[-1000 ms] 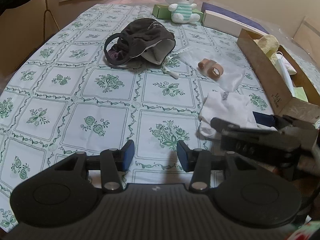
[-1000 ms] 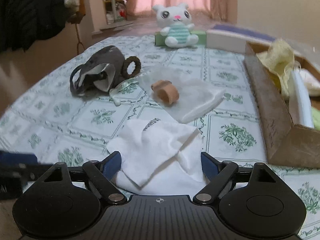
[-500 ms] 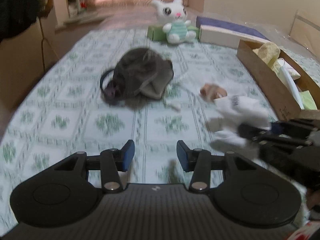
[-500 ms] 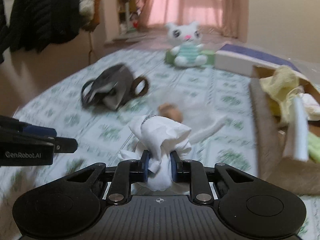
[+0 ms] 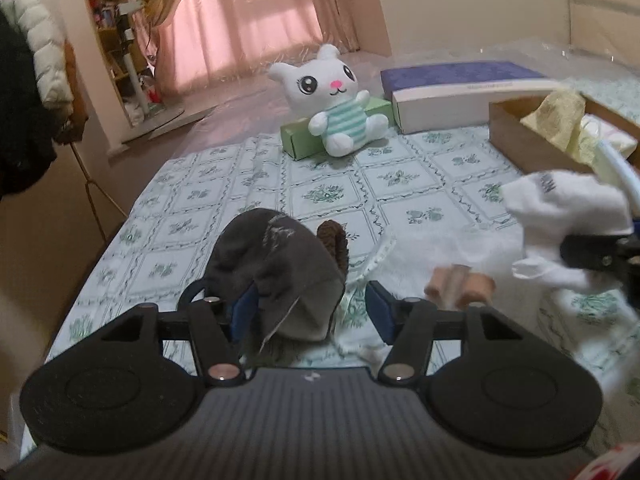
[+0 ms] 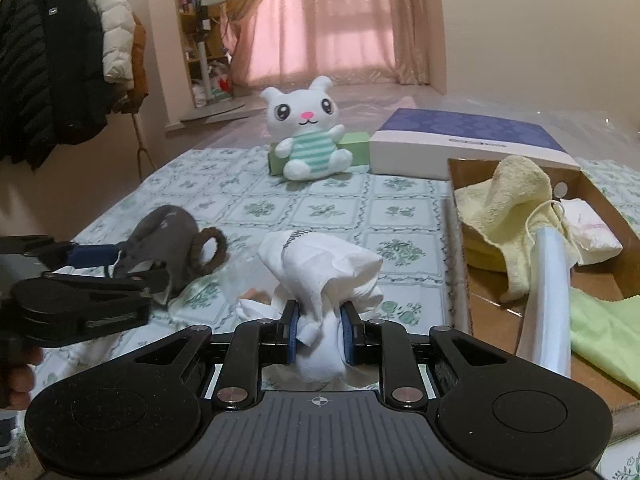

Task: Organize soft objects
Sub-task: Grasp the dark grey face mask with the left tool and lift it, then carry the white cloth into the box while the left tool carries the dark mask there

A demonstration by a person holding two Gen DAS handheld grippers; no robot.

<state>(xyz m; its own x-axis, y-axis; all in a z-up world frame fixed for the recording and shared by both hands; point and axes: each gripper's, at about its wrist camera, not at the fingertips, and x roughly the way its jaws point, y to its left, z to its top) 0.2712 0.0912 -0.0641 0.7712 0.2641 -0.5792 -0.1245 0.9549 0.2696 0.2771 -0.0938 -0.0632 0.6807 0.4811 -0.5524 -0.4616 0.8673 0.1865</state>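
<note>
My right gripper [image 6: 320, 324] is shut on a bunched white sock [image 6: 320, 264] and holds it above the flowered tablecloth. In the left wrist view that sock [image 5: 560, 208] hangs at the right edge, just before the cardboard box [image 5: 520, 140]. My left gripper [image 5: 310, 308] straddles a dark grey cloth bag [image 5: 280, 268]. Its jaws are opening and the right pad stands apart from the fabric. A brown scrunchie [image 5: 338, 240] leans on the bag's far side. A tan elastic band [image 5: 460, 280] lies on a clear plastic pouch to the right of the bag.
The cardboard box [image 6: 460, 240] on the right holds a yellow towel [image 6: 508, 200], a green cloth and white items. At the back sit a white plush bunny [image 6: 308, 136], a green carton [image 6: 356, 144] and a blue-topped box [image 6: 460, 136]. The table's left edge drops off beside coats on a rack.
The right gripper closed on the white sock and lifted it off the table. The left gripper moved forward to the dark bag, and its jaws now stand wider around it.
</note>
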